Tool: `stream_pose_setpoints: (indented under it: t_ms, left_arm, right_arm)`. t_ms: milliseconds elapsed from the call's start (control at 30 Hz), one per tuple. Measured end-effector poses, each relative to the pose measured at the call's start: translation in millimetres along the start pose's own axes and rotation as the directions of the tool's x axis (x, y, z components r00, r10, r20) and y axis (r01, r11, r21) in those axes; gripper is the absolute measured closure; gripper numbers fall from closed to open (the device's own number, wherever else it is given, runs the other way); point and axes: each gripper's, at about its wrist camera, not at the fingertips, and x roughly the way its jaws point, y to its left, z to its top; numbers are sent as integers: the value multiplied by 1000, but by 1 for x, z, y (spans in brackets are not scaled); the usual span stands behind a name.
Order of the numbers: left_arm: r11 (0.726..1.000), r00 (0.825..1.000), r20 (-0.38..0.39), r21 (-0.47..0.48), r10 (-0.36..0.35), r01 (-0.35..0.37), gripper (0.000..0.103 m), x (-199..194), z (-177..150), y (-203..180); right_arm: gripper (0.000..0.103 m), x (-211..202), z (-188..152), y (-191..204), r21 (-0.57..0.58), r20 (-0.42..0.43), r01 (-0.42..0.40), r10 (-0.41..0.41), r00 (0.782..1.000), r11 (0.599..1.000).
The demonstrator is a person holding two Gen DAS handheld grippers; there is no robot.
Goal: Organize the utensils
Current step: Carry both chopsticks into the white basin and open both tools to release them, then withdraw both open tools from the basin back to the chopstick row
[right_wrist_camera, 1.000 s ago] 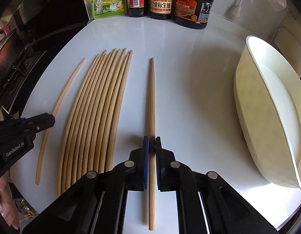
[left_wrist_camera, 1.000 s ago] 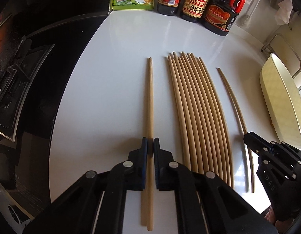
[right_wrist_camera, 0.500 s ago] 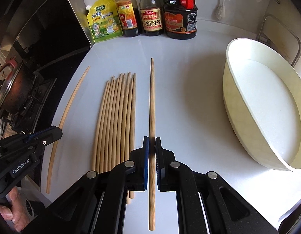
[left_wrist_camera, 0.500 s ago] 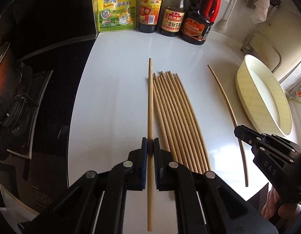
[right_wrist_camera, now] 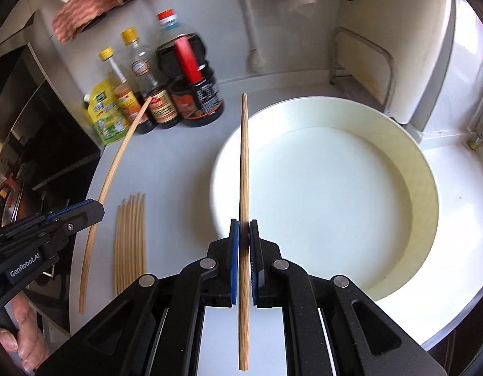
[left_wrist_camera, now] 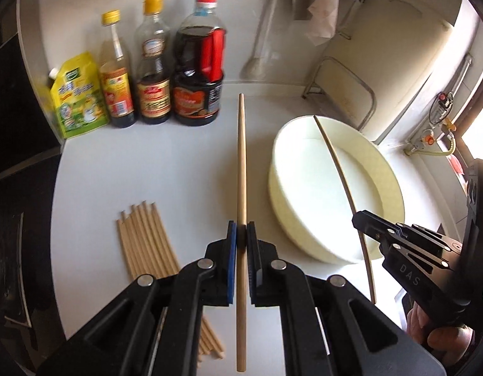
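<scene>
Two pairs of tongs are seen above a white counter (left_wrist_camera: 185,169), each carried by a hand. The left tongs (left_wrist_camera: 240,235) are clamped on a single wooden chopstick (left_wrist_camera: 241,163), gripped at about its middle between the blue-faced pads; the stick is held clear of the counter, its far tip directed toward the sauce bottles (left_wrist_camera: 175,78) at the back wall. The right tongs (right_wrist_camera: 244,228) are likewise clamped on a second chopstick (right_wrist_camera: 244,156), held about midway along its length. From the right wrist view, that stick is seen over the left rim of a wide cream basin (right_wrist_camera: 429,194); whether it touches the rim cannot be told. In the left wrist view the right tongs are seen at the lower right, with their chopstick crossing the basin.

A bundle of remaining chopsticks (left_wrist_camera: 144,241) is observed lying side by side on the counter, to the left of both tongs and well apart from the basin. The basin's interior is seen as plain white.

At the back of the counter a yellow-green pouch (left_wrist_camera: 78,100) stands just beside three bottles. A metal rack (left_wrist_camera: 341,94) is noted behind the basin. Fingers of the holding hands (right_wrist_camera: 19,341) are visible at the frame edges.
</scene>
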Motion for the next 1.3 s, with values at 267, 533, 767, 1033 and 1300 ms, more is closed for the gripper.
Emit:
stream_pose_setpoints:
  t_ms: [267,533,767,1033,1300]
  left_arm:
    - [996,998,-20,58,-64,65,96,56,47,-79]
    - [996,994,-93,70,-55,62,96,112,67,-110]
    - [997,989,-144,71,-29,40,96,136,66,-116]
    - [998,991,-136,61,2,6,66,138,67,-114]
    - [999,993,-115,50,19,-13,62,125,65,-105]
  right_arm:
    - [97,12,32,-90,93,10,57,-58,998,994]
    - [97,55,47,-128,145,-62,43,-34,997,989]
    - [97,76,44,-138,139,-118,47,-30,993,989]
    - [88,75,47,-139,135,-108,63,-49,993,989]
    - [86,64,50,-137,125,-83,71,-61,995,990]
